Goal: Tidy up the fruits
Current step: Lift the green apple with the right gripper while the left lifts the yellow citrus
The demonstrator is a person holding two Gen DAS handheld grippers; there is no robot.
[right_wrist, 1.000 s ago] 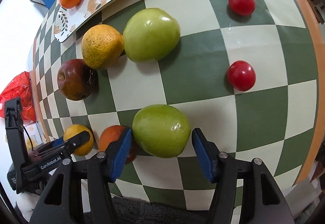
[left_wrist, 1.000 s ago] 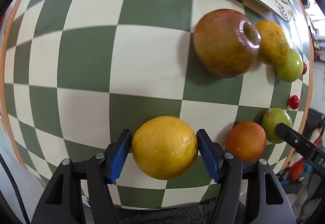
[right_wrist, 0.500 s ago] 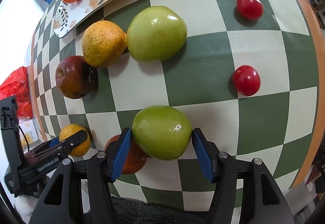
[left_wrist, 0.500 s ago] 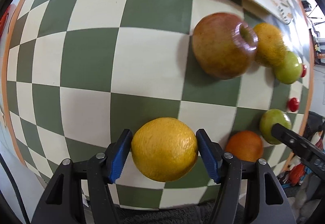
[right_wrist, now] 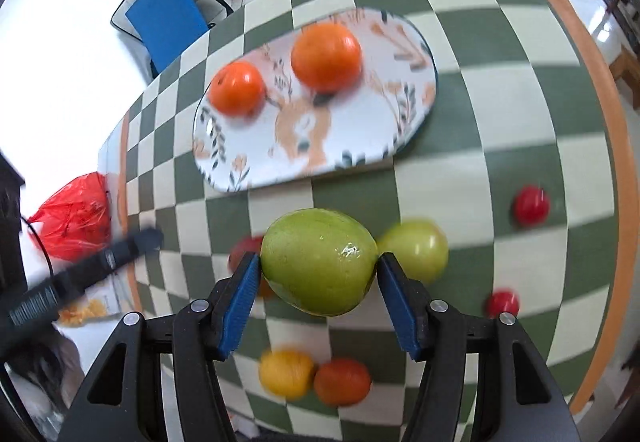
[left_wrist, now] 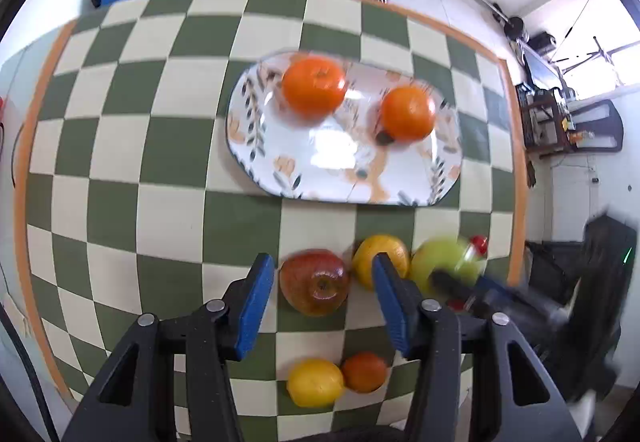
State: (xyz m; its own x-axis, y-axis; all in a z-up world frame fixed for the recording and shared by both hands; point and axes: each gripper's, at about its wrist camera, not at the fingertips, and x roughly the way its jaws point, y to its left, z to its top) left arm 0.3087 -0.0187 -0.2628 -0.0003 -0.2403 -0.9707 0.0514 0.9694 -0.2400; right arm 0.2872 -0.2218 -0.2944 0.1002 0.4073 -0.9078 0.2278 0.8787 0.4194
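Note:
High over the checkered table, my right gripper is shut on a green apple. My left gripper is open and holds nothing; a red apple shows between its fingers, down on the table. A yellow orange lies beside a reddish-orange fruit near the front edge. The floral plate behind carries two oranges. Another yellow citrus and a second green apple lie next to the red apple.
Two cherry tomatoes lie on the right side of the table. A red bag sits off the table's left edge, and a blue chair stands behind it. Gym gear fills the far floor.
My left gripper let go of the yellow orange and rose; the orange now lies on the table. My right gripper lifted the green apple clear of the table. Both views now look toward the plate.

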